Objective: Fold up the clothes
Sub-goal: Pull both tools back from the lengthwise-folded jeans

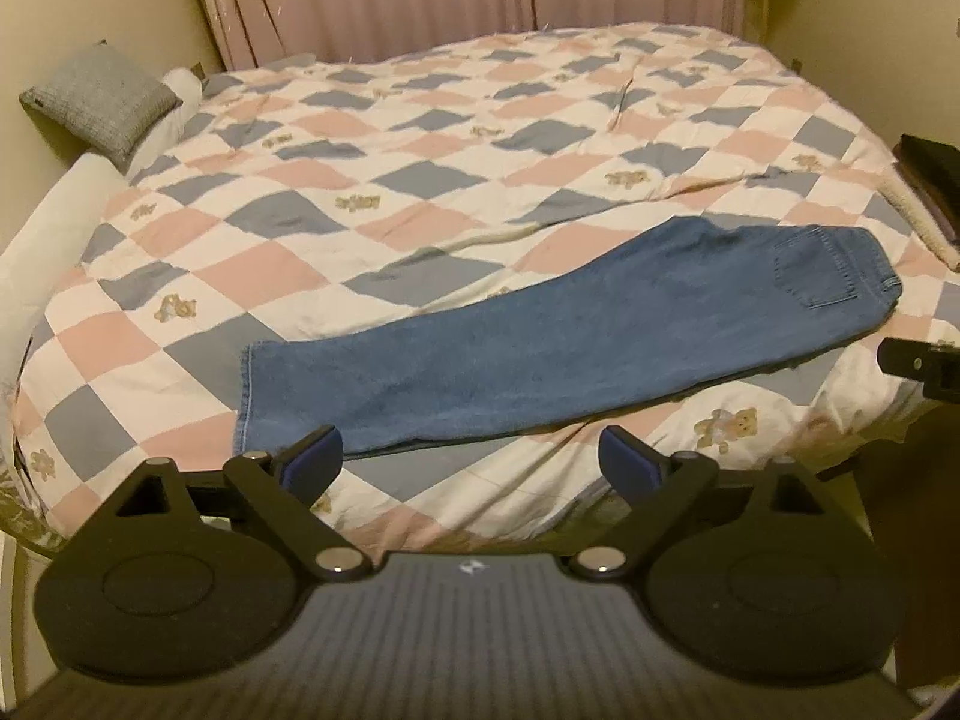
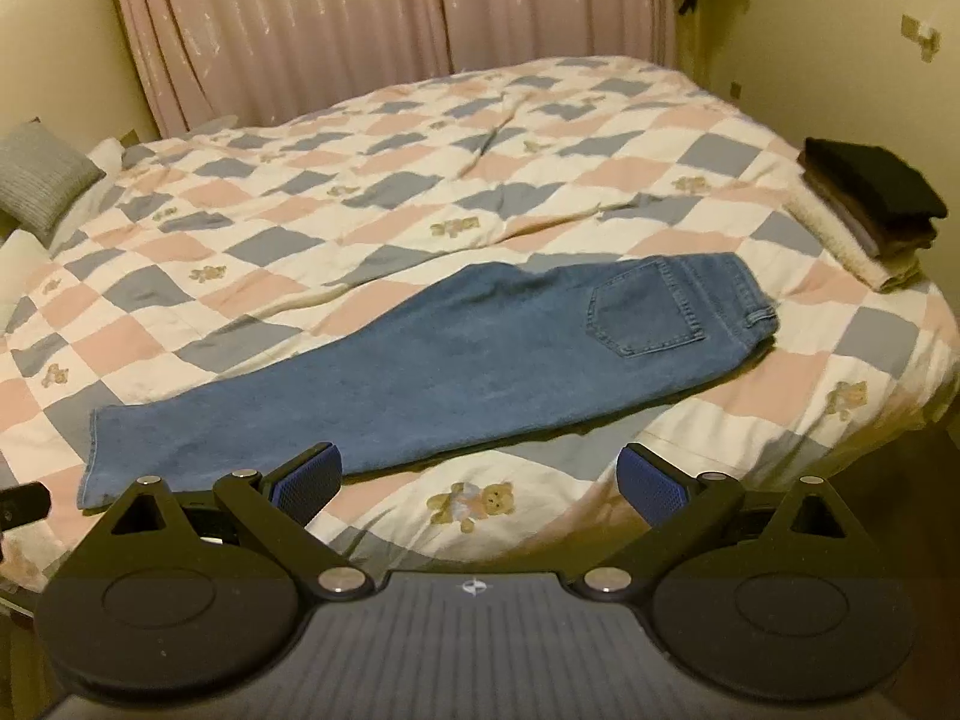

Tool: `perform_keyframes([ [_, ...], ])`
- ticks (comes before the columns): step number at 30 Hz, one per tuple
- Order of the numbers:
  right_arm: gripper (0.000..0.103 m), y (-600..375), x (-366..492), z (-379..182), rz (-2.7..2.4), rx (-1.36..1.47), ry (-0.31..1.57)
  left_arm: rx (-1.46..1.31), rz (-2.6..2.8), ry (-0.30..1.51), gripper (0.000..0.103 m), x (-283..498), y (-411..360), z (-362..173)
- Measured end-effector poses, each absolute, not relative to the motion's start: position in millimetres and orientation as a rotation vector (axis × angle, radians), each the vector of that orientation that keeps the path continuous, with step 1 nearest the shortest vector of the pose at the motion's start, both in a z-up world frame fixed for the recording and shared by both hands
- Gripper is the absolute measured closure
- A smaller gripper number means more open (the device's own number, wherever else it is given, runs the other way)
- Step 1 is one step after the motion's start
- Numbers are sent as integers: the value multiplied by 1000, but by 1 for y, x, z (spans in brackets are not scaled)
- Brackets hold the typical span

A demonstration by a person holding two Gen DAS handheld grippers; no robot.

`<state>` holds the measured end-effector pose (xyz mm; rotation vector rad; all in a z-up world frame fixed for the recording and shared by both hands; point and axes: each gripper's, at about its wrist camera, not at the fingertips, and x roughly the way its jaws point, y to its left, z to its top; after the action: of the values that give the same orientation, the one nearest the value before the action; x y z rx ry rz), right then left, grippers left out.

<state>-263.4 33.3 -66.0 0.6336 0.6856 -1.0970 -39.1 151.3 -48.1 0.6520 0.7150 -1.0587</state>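
Observation:
A pair of blue jeans lies on the bed, folded lengthwise so one leg covers the other, hems at the left and waist with a back pocket at the right. In the right wrist view the jeans run diagonally across the quilt. My left gripper hovers open just short of the jeans' near edge, nothing between its blue pads. My right gripper is open too, over the quilt in front of the jeans. A part of the right gripper shows at the left wrist view's right edge.
A checkered pink, blue and white quilt covers the bed. A stack of folded clothes sits at the bed's right edge. A grey cushion lies at the far left. Pink curtains hang behind.

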Motion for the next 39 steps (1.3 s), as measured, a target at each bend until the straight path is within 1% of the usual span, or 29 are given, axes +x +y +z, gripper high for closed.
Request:
perform_keyframes([
  [8, 2, 64, -268, -49, -1144, 650, 690, 630, -1093, 706, 9, -37, 182, -25],
  [24, 2, 77, -219, -24, -1043, 511, 807, 541, -992, 795, 6, -7, 227, -14],
  [31, 2, 63, -210, -29, -1003, 486, 818, 563, -932, 823, 6, -1, 219, -23],
  [39, 2, 12, -226, -39, -1029, 526, 799, 591, -941, 846, 6, 4, 174, -44],
])
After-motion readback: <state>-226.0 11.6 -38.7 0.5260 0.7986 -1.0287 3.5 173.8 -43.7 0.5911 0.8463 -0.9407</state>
